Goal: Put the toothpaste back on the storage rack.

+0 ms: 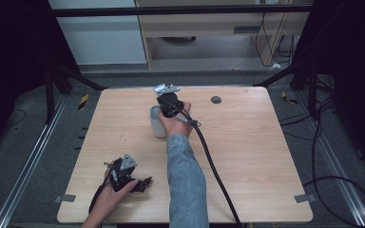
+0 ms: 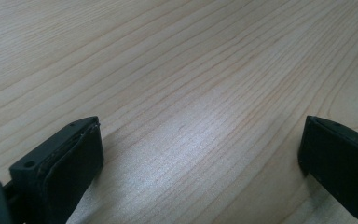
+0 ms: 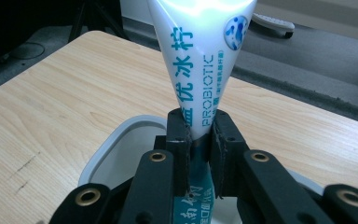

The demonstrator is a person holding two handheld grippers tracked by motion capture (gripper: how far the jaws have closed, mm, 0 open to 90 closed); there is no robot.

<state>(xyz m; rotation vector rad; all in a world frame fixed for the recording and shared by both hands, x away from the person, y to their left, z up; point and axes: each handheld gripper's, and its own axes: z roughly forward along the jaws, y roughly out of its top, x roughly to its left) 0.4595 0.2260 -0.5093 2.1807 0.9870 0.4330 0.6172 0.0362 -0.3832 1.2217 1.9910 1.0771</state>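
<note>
A white toothpaste tube (image 3: 200,60) with blue lettering and the word PROBIOTIC stands upright, wide end up. My right gripper (image 3: 199,126) is shut on its lower part. Directly below it sits a white cup (image 3: 116,140); the tube's lower end reaches inside the rim. In the high view the right gripper (image 1: 168,104) hovers over the cup (image 1: 155,124) at the table's middle back. My left gripper (image 1: 143,183) rests low near the front left corner. Its jaws are spread wide over bare wood in the left gripper view (image 2: 200,149), with nothing between them.
The wooden table (image 1: 247,156) has a small dark round disc (image 1: 216,99) at the back, right of the cup. The right gripper's black cable (image 1: 214,166) trails across the table to the front edge. Faint scratch marks (image 3: 23,168) lie left of the cup.
</note>
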